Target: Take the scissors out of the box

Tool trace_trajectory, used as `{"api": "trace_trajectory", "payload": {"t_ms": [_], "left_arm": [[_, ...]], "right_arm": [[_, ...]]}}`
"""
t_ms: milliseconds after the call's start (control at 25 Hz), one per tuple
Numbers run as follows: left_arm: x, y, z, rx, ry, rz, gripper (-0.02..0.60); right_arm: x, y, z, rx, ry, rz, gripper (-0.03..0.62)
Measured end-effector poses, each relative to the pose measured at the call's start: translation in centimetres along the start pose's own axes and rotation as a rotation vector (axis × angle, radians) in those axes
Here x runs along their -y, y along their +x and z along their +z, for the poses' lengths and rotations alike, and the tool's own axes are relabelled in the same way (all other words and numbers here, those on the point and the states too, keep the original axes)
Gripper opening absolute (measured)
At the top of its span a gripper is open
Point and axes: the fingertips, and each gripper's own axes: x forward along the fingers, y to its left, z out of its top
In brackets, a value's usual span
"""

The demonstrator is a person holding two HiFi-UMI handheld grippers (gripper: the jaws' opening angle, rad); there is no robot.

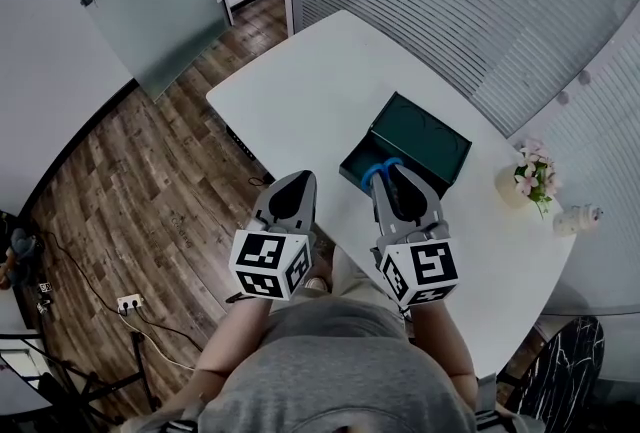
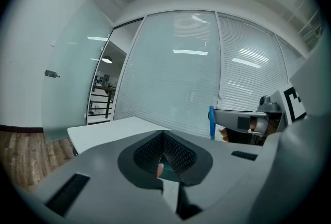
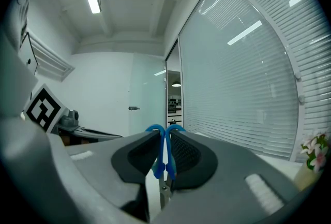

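An open dark green box (image 1: 425, 143) lies on the white table (image 1: 300, 86). Just above its near corner my right gripper (image 1: 388, 171) is shut on the scissors (image 1: 377, 171). Their blue handle loops stick up past the fingertips, and the blades hang back between the pads. In the right gripper view the blue scissors (image 3: 164, 151) stand pinched upright between the jaws of the right gripper (image 3: 164, 132). My left gripper (image 1: 300, 181) hovers off the table's near edge, left of the box, shut with nothing in it. Its jaws also meet at the tip in the left gripper view (image 2: 164, 134).
A small vase of pink flowers (image 1: 530, 179) and a white jar (image 1: 577, 218) stand on the table right of the box. Wooden floor (image 1: 150, 181) with a cable and socket lies to the left. A dark chair (image 1: 560, 361) is at the lower right.
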Motion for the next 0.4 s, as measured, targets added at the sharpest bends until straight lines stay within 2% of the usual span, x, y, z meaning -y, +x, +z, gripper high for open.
{"api": "trace_trajectory", "payload": {"t_ms": [400], "left_arm": [[-0.13, 0.30, -0.20, -0.005, -0.007, -0.005, 0.005]], "right_arm": [[-0.15, 0.35, 0.00, -0.003, -0.005, 0.003, 0.078]]}}
